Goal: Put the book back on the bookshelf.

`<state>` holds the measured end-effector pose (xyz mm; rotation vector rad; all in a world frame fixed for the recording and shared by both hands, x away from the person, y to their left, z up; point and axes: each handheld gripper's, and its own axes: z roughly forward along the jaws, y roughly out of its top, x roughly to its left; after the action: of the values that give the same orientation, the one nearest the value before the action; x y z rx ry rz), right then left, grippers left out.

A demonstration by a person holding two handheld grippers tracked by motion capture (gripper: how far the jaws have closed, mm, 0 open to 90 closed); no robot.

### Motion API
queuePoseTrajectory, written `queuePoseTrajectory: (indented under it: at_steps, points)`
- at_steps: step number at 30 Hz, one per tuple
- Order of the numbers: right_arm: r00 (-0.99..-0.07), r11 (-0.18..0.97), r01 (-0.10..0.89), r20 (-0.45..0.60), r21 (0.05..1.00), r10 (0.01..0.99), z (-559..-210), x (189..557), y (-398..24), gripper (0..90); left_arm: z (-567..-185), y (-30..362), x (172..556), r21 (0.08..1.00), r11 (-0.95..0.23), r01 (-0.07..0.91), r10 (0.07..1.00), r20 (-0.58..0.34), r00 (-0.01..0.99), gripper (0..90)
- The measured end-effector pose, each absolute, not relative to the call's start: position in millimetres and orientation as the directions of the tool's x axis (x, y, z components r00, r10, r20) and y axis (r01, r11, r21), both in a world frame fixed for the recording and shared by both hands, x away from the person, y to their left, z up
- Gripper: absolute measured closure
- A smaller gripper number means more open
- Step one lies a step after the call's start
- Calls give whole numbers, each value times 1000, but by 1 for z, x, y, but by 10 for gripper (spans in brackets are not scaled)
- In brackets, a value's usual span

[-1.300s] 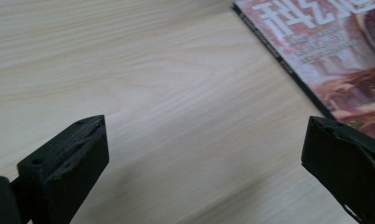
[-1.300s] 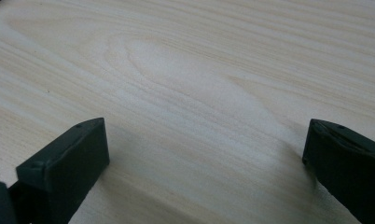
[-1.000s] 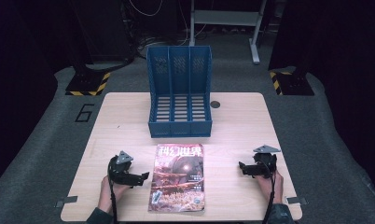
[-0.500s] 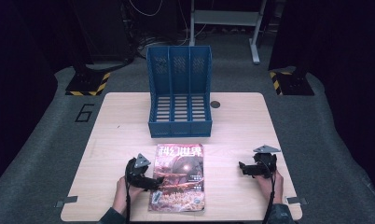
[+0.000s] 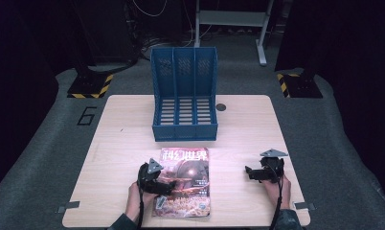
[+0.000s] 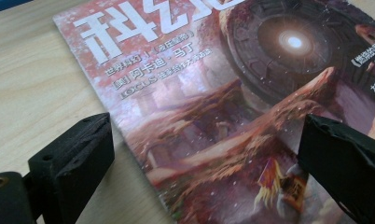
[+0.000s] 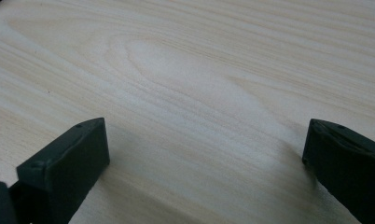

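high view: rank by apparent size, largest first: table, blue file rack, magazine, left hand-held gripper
1. table
2. blue file rack
3. magazine, somewhat smaller than the rack in frame
4. left hand-held gripper

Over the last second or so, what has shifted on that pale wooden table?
The left gripper slid right, from bare wood onto the left edge of the glossy reddish magazine; its jaws stand open, one over the cover, one over the table, gripping nothing. The right gripper, the magazine and the blue plastic file rack stayed put.
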<state>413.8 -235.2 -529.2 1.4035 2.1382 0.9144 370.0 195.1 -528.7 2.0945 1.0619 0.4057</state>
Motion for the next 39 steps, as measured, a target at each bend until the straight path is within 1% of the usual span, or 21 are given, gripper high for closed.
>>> queuePoseTrajectory:
  at_steps: [5, 7, 8, 14, 16, 18, 19, 22, 24, 26, 27, 29, 30, 31, 34, 37, 38, 39]
  points:
    - [-406, 283, 637, 0, 717, 914, -529, 414, -236, 1, -528, 190, 369, 730, -387, 564, 796, -45, 604, 45]
    - [-405, 282, 637, 1, 717, 914, -529, 414, -236, 1, -530, 184, 369, 742, -367, 562, 804, -50, 592, 45]
    - [-406, 283, 636, 0, 718, 914, -529, 414, -236, 1, -529, 182, 370, 738, -379, 559, 802, -40, 596, 45]
    - [-407, 283, 636, 0, 718, 913, -529, 414, -236, 1, -529, 170, 371, 742, -355, 569, 813, -56, 580, 44]
    - [-404, 280, 638, 3, 717, 915, -529, 414, -235, 1, -529, 166, 373, 739, -367, 564, 811, -43, 584, 45]
    - [-401, 277, 641, 5, 716, 916, -529, 414, -235, 1, -530, 157, 374, 746, -346, 569, 819, -57, 572, 44]
    - [-401, 276, 641, 5, 716, 916, -529, 414, -235, 1, -529, 155, 374, 737, -359, 573, 815, -53, 578, 45]
    - [-402, 277, 641, 5, 716, 916, -529, 414, -235, 1, -529, 151, 375, 745, -346, 571, 818, -58, 572, 44]
    - [-404, 279, 639, 4, 717, 915, -529, 414, -235, 2, -528, 154, 377, 730, -380, 568, 800, -48, 597, 44]
    - [-409, 282, 633, 2, 721, 912, -529, 414, -235, 3, -525, 161, 378, 733, -388, 559, 785, -55, 617, 76]
    - [-409, 282, 633, 2, 721, 912, -529, 414, -235, 3, -525, 161, 378, 733, -388, 559, 785, -55, 617, 76]
    - [-409, 282, 632, 1, 722, 913, -529, 414, -235, 3, -522, 179, 378, 755, -338, 561, 819, -57, 571, 58]
    - [-408, 281, 632, 1, 722, 913, -529, 414, -234, 4, -522, 179, 378, 755, -338, 561, 819, -57, 571, 52]
    - [-394, 267, 633, 5, 727, 919, -530, 415, -233, 4, -522, 193, 379, 757, -310, 576, 840, -65, 538, 47]
    - [-389, 266, 631, 1, 729, 921, -530, 414, -232, 13, -524, 204, 380, 750, -302, 588, 851, -65, 521, 42]
    - [-392, 266, 633, 4, 727, 920, -529, 413, -232, 35, -528, 213, 379, 753, -287, 592, 868, -57, 494, 37]
    - [-383, 267, 654, 5, 708, 924, -525, 412, -230, 78, -530, 215, 380, 749, -280, 600, 867, -72, 494, 34]
    - [-383, 265, 667, 15, 696, 923, -523, 410, -228, 123, -530, 215, 380, 750, -283, 598, 867, -67, 494, 34]
